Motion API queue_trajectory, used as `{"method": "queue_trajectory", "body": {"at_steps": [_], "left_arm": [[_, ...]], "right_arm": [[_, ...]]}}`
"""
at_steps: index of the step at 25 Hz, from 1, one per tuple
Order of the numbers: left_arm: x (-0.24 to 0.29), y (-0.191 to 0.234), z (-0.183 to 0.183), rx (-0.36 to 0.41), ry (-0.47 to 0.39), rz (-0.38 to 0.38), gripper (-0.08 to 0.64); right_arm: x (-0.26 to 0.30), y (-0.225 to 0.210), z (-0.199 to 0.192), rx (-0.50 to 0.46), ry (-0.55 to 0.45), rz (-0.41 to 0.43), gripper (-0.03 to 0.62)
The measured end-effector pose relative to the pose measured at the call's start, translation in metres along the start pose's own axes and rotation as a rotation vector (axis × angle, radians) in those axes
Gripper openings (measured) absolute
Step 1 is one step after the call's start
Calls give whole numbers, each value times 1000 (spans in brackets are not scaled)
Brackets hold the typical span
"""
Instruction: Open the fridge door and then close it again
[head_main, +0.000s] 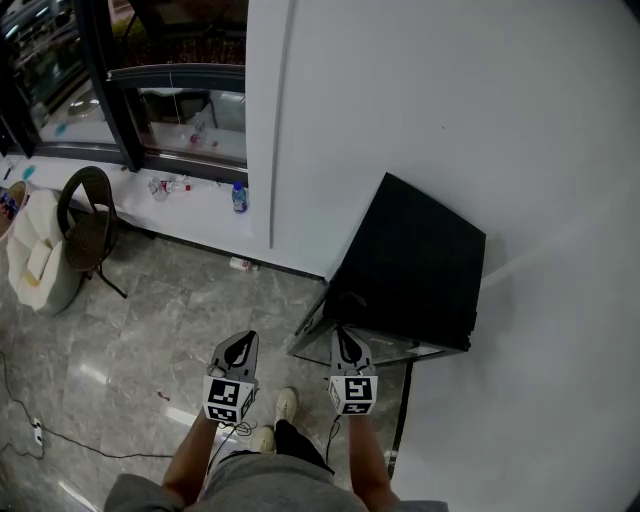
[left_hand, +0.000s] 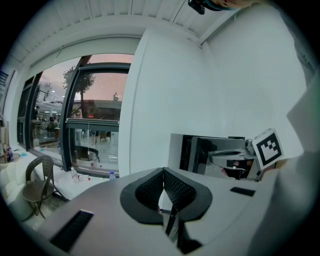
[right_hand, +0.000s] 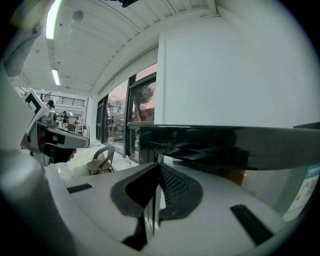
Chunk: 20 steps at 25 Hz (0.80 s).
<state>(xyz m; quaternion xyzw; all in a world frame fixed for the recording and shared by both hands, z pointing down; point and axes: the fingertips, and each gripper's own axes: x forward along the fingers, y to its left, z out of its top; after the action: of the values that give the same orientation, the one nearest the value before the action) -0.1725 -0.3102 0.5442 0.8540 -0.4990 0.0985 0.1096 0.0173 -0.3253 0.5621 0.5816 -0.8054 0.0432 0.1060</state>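
A small fridge (head_main: 415, 260) with a black top stands against the white wall, its glass door (head_main: 345, 345) facing me and seemingly lying against the body. My right gripper (head_main: 347, 340) is shut and empty, its tips right in front of the door's upper edge. My left gripper (head_main: 240, 345) is also shut and empty. It hangs over the floor to the left of the fridge, apart from it. In the right gripper view the shut tips (right_hand: 159, 167) sit just below the dark front edge of the fridge (right_hand: 210, 145). The left gripper view has the fridge (left_hand: 200, 152) ahead on the right.
A dark chair (head_main: 88, 225) and a white bag (head_main: 35, 255) stand at the left by the window. A bottle (head_main: 239, 197) sits on the sill, and a white pillar (head_main: 270, 120) juts out left of the fridge. A cable (head_main: 60, 435) lies on the marble floor. My shoes (head_main: 285, 405) are below the grippers.
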Motion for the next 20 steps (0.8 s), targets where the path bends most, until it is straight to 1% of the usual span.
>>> {"method": "queue_trajectory", "body": {"at_steps": [8, 20], "left_arm": [[7, 7, -3, -6, 19, 7, 5], [29, 7, 2, -20, 9, 12, 5]], "right_arm": [[12, -9, 0, 6, 7, -9, 25], [29, -21, -2, 7, 16, 0, 25]]}}
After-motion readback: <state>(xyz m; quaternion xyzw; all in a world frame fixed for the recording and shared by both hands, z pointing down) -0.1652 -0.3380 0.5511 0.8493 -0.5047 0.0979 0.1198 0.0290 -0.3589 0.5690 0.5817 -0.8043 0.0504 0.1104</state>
